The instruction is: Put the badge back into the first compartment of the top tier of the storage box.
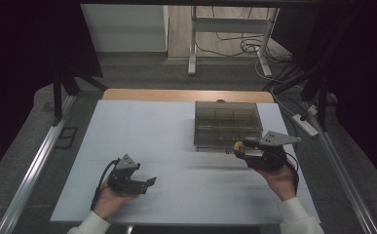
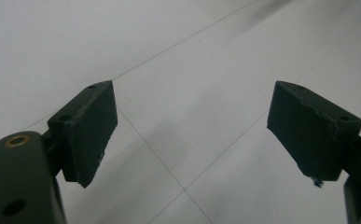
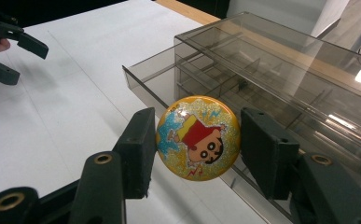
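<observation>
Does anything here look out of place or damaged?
Mostly tidy. One oddity: a drawer of the smoky clear organiser box stands pulled out. The right gripper holds a round cartoon badge just before it. The left gripper is open with nothing between its jaws.

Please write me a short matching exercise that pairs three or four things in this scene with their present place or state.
Things:
1. left gripper
2. right gripper
3. badge
4. drawer box

States:
A. clear and smoky, standing at the far side of the table, bottom drawer pulled out
B. round, yellow and glittery, with a cartoon figure
C. open and empty above the white tabletop
D. closed on the edges of a round thing

Pairs: 1-C, 2-D, 3-B, 4-A
</observation>
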